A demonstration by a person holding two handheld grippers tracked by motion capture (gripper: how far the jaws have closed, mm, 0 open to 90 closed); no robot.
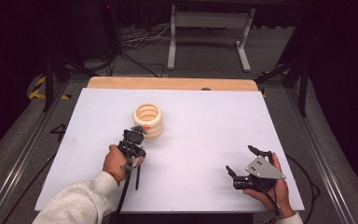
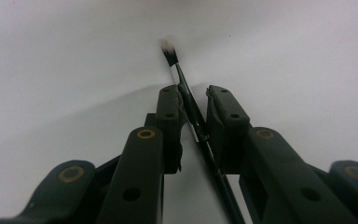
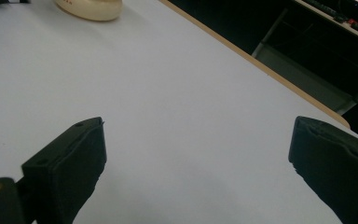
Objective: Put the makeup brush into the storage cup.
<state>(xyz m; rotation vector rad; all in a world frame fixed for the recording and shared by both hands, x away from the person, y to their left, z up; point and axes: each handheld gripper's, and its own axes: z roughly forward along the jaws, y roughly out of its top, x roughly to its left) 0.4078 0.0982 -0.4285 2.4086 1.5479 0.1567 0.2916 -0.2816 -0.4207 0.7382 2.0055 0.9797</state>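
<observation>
Left gripper (image 1: 135, 135) sits just in front of the holder (image 1: 148, 120), on the near-left part of the table (image 1: 205, 126), held in the person's left hand (image 1: 119, 161). Its own view shows the jaws closed on a thin black brush (image 2: 193, 119). The brush runs up between the two pads, slightly slanted, with the metal ferrule caught near the jaw tips. The bristle tip (image 2: 169, 48), dark with a pale end, sticks out past the jaws and points at the white tabletop; whether it touches the surface I cannot tell. In the high view the brush handle (image 1: 137, 179) trails back beside the left wrist, over the table.

The holder is a cream, ribbed ring-shaped pot, open at the top, standing upright on the white sheet a little left of centre and toward the far side. A small orange mark shows on the gripper, just beside the pot's near wall.

Right gripper (image 1: 242, 161) rests low at the near-right corner of the table, well apart from the holder and the left gripper. Its jaws stand wide apart with nothing between them, only bare table. The grey plate (image 1: 263, 169) tops it, and the right hand (image 1: 272, 189) grips it from behind. In the right gripper view the holder's base (image 3: 91, 9) lies far off at the top left, and the table's wooden edge (image 3: 261, 63) runs diagonally.
</observation>
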